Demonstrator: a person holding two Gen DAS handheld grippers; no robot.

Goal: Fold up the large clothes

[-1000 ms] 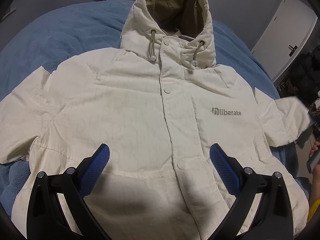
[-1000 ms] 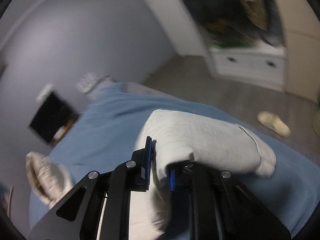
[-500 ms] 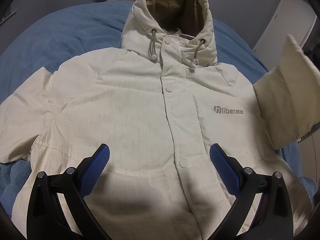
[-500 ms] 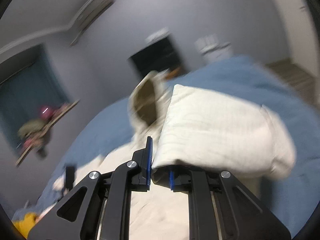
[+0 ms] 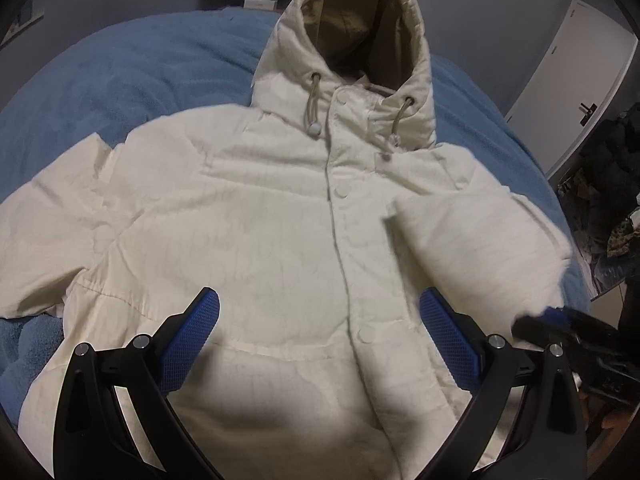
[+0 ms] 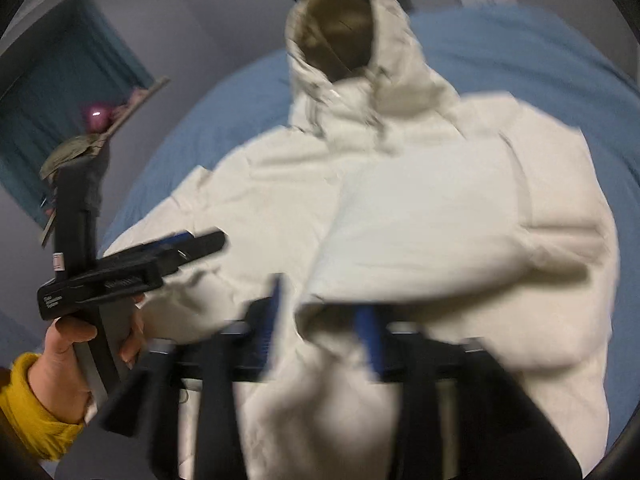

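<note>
A cream hooded jacket [image 5: 280,232] lies face up on a blue bed [image 5: 140,80], hood at the far end. Its right sleeve [image 5: 480,248] is now folded in over the chest, covering the logo. My left gripper [image 5: 320,332] is open and empty, hovering over the jacket's lower front. My right gripper [image 6: 324,328] appears blurred, jaws parted around the sleeve cuff [image 6: 320,312], which lies between the blue pads. It also shows at the right edge of the left wrist view [image 5: 560,320]. The jacket [image 6: 400,220] fills the right wrist view, where the left gripper [image 6: 132,268] shows at the left.
The blue bedding [image 6: 520,60] surrounds the jacket. A white door [image 5: 580,72] and dark clutter [image 5: 612,200] stand to the right of the bed. A teal curtain [image 6: 60,100] and a shelf are on the left wall. A hand in a yellow sleeve [image 6: 40,400] holds the left tool.
My right gripper swung the right sleeve up and over onto the jacket's chest, covering the logo, and its jaws have parted. My left gripper has stayed still and open.
</note>
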